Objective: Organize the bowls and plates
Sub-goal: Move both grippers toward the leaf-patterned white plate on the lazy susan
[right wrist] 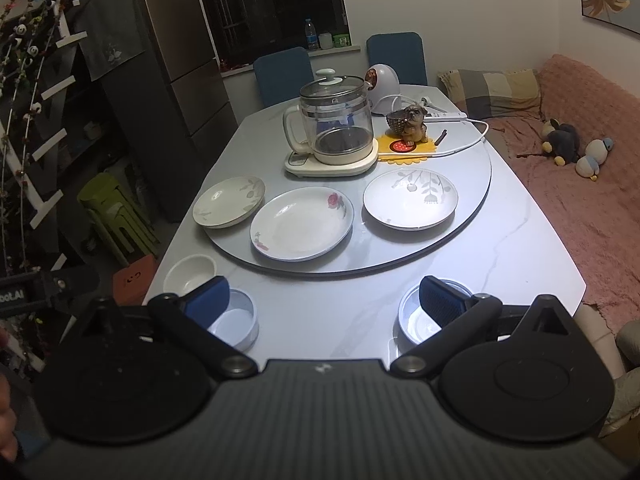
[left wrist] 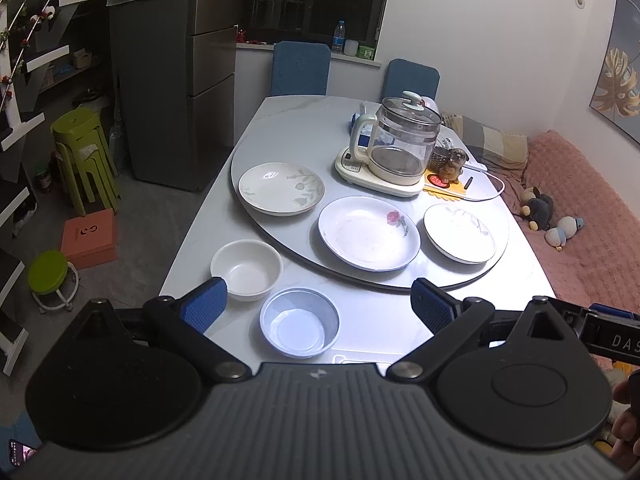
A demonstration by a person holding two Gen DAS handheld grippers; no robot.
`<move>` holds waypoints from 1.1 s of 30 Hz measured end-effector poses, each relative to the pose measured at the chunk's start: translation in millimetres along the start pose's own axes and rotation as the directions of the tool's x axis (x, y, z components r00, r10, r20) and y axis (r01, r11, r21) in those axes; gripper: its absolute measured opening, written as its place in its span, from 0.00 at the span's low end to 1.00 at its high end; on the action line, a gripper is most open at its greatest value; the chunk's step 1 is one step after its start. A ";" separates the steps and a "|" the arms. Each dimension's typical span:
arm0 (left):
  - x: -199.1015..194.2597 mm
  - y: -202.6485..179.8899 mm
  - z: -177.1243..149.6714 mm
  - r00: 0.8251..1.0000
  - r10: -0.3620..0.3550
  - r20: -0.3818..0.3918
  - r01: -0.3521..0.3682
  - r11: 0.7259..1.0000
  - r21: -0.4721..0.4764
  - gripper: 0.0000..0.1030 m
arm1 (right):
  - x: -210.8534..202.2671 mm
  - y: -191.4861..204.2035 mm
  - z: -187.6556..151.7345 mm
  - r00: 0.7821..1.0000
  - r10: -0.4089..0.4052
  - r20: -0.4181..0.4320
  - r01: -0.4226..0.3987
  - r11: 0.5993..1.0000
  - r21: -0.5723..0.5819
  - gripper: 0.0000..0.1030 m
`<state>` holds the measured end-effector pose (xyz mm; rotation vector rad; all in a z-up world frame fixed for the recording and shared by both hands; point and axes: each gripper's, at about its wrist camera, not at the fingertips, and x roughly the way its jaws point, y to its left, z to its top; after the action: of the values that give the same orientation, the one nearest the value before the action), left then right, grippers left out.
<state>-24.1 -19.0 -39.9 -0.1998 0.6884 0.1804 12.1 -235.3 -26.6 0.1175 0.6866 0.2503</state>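
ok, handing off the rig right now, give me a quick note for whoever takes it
Left gripper: open, empty, above the table's near edge.
Right gripper: open, empty, same height.
Three plates on the turntable: leaf plate, rose plate, grey-sprig plate.
Three bowls on the table in front: white bowl, blue bowl, a second blue bowl at right.
Nothing stacked yet; all sorting remains.

Right blue bowl (right wrist: 416,318) partly behind a finger pad (right wrist: 440,300); wall picture (left wrist: 618,68) edge-cropped.

Three plates (left wrist: 369,233) lie in a row on the turntable (left wrist: 280,132); kettle (left wrist: 400,140) behind, bowls (left wrist: 299,327) in front.
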 end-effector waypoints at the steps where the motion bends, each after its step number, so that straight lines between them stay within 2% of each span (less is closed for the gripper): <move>1: 2.2 0.6 -0.1 1.000 0.002 0.001 -0.002 1.000 -0.004 0.97 | 1.2 -1.6 -0.8 1.000 0.001 0.004 -0.001 1.000 0.002 1.00; 14: 13.2 1.2 -2.2 1.000 0.003 -0.008 -0.003 1.000 -0.008 0.97 | 9.7 -7.3 -3.7 1.000 0.011 -0.009 -0.011 1.000 0.009 1.00; 23: 10.1 -13.9 -4.4 1.000 0.002 -0.029 -0.002 1.000 0.004 0.97 | 6.1 -14.8 -6.4 1.000 0.017 -0.020 -0.016 1.000 0.020 1.00; 28: 5.7 -28.3 -4.3 0.999 0.031 -0.040 -0.029 0.998 0.047 0.97 | 0.3 -23.1 -6.3 0.999 0.025 -0.044 -0.023 0.999 0.038 1.00; 33: 0.5 -40.0 -1.2 0.997 0.038 -0.071 -0.035 0.999 0.041 0.97 | -6.4 -31.3 -1.5 0.997 0.034 -0.071 -0.032 0.999 0.037 1.00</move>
<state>-15.3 -57.9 -36.3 -0.1562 0.7665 0.1953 12.2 -267.2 -29.7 0.1549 0.7606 0.2749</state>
